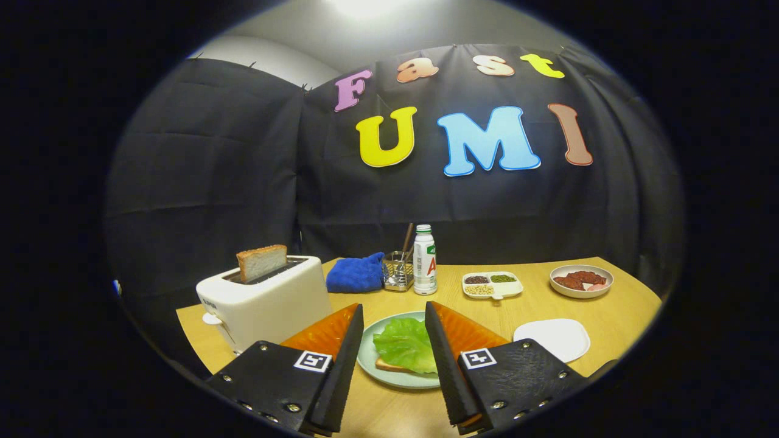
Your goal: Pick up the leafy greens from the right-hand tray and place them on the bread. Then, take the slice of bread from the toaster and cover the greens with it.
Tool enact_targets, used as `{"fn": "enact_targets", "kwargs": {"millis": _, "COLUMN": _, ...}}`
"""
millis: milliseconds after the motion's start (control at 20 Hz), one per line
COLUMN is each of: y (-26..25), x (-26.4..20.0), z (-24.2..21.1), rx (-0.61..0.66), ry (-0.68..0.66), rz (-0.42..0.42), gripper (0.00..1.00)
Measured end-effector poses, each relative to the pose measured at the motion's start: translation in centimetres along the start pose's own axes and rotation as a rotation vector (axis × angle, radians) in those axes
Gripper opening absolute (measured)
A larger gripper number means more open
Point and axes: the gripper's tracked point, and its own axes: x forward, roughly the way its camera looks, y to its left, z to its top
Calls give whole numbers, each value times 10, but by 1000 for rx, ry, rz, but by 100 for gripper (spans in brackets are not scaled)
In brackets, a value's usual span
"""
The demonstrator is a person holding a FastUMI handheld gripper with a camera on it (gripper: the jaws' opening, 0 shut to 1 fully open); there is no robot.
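In the gripper view, the gripper (394, 310) has its two fingers spread wide apart with nothing held between them. Framed in the gap between the fingers, just ahead of them, a round pale-green plate (369, 359) rests on the light wooden table (608, 304); on it lies a slice of bread (389, 365), mostly covered by the crinkled light-green leafy greens (405, 344) laid on top. Beside the right finger sits a flat white rounded tray (552, 337), bare on its surface. Off to the left of the fingers stands a white two-slot toaster (268, 301), and a browned-crust slice of toast (261, 261) sticks up upright out of one of its slots. Beyond the plate, near the black cloth wall, a crumpled blue cloth (356, 274) lies next to a small wire-mesh holder (397, 271) with a stick-like thing standing in it, and just beside that holder stands a white plastic bottle (425, 260). Farther right are a white divided dish (492, 285) holding small heaps of grains or beans in its compartments, and a round pale bowl (581, 281) of reddish-brown pieces.
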Motion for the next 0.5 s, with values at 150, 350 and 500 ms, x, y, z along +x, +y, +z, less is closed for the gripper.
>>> {"fn": "enact_targets", "kwargs": {"millis": 150, "y": 34, "x": 3, "z": 13, "rx": 4, "ry": -12, "rz": 29, "gripper": 63}}
{"fn": "enact_targets", "kwargs": {"millis": 350, "y": 80, "x": 9, "z": 22, "rx": -34, "ry": -21, "rz": 77, "gripper": 63}}
{"fn": "enact_targets", "kwargs": {"millis": 500, "y": 109, "x": 17, "z": 24, "rx": -12, "ry": -11, "rz": 112, "gripper": 63}}
